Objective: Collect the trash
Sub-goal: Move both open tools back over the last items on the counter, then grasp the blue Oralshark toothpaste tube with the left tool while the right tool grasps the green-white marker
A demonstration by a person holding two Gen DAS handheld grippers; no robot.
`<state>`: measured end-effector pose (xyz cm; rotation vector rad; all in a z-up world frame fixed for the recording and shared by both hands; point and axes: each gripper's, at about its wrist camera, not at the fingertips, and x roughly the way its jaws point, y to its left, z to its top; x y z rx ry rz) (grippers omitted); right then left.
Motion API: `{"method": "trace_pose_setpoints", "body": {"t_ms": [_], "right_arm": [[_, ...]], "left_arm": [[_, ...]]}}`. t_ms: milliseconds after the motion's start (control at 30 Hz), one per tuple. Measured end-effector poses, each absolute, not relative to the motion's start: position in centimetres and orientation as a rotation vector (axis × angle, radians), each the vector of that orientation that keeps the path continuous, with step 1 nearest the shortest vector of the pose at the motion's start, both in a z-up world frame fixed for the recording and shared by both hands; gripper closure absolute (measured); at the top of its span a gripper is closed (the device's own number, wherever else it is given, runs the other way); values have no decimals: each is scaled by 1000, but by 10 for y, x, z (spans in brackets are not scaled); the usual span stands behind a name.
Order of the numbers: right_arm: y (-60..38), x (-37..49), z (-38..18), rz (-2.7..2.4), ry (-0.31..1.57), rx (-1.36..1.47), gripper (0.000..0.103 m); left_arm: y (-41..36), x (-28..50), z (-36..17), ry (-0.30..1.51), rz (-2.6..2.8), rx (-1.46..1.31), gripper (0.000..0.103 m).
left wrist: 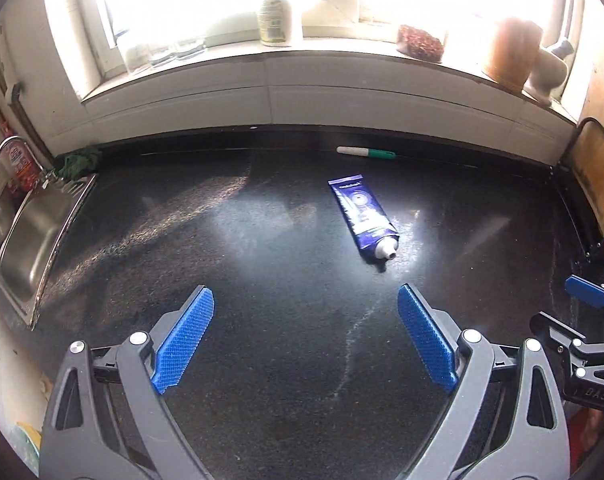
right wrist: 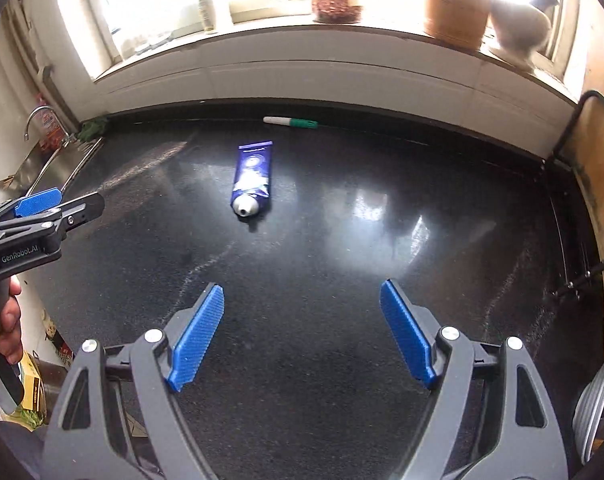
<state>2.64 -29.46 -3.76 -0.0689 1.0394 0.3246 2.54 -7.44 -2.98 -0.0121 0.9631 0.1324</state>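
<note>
**Two empty grippers are held over a dark counter, with a squeezed tube still to be collected.**

The left gripper (left wrist: 306,334) and the right gripper (right wrist: 302,330) are both seen with blue pads spread wide and nothing between them. A blue tube (left wrist: 362,218) is found flat on the black countertop (left wrist: 221,320), ahead of the left fingers and slightly to their right; from the right wrist it is placed ahead and to the left (right wrist: 252,178). Its white nozzle is uncapped and turned toward the fingers, the crimped tail away. It is judged light, soft and partly flattened, with a glossy skin that may slip; a hold across the firmer shoulder near the nozzle is favoured. A green-and-white marker (left wrist: 366,152) is seen farther on, against the back wall.
</note>
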Motion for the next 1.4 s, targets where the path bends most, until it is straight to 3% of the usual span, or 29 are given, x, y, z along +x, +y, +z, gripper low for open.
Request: {"method": "trace_pose_setpoints", "body": {"t_ms": [300, 733, 1033, 1067, 1133, 1167, 1400], "right_arm": [[-333, 42, -47, 319, 1061, -52, 25], [-343, 94, -92, 354, 1162, -86, 25], [-332, 166, -137, 437, 1223, -207, 25], [-329, 176, -140, 458, 1222, -219, 25], [-320, 196, -145, 501, 1215, -245, 25], [-314, 205, -148, 523, 1207, -261, 25], [-248, 262, -160, 705, 1134, -406, 25]], "left_arm": [[-105, 50, -47, 1009, 135, -4, 13], [-116, 135, -150, 1191, 217, -105, 11], [-109, 203, -178, 1202, 244, -140, 11], [-106, 206, -178, 1197, 248, -142, 14], [-99, 208, -174, 1176, 254, -137, 30], [-95, 208, -171, 1162, 256, -130, 48], [-62, 184, -167, 1141, 172, -93, 51]]}}
